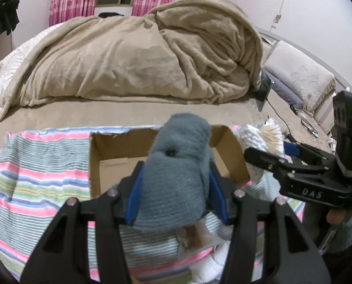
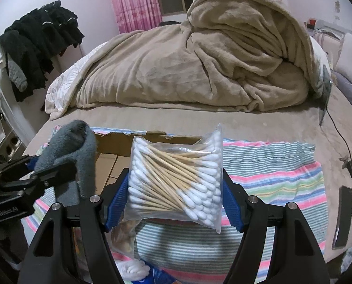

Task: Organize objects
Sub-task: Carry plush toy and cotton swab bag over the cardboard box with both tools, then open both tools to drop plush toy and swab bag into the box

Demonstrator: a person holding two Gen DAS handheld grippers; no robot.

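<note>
Bed (image 2: 199, 118): wide, tan-sheeted, carrying all the items listed.

Blanket (image 1: 138, 56): beige fleece, heaped along the far side of the bed, highest at the right.

Striped cloth (image 1: 41, 172): pastel pink, green, blue and white bands, spread flat on the near part of the bed.

Cardboard box (image 1: 119, 163): open-topped, torn upper edge, standing on the striped cloth; its inside floor shows bare where visible.

Dark clothes (image 2: 38, 45): hung in a pile at the far left, beside the bed.

Pillow (image 1: 301, 75): pale, flower-patterned, at the far right edge.

Grey sock (image 1: 178, 172): knitted, bunched, raised above the near edge of the cardboard box, clenched between the blue pads of the left claw (image 1: 174, 197).

Bag of cotton swabs (image 2: 176, 177): clear plastic, wooden sticks with white tips, raised above the striped cloth just right of the box, squeezed from both sides by the right claw (image 2: 176, 203).

Phone (image 2: 343, 215): dark, lying on the bed at the near right.
</note>
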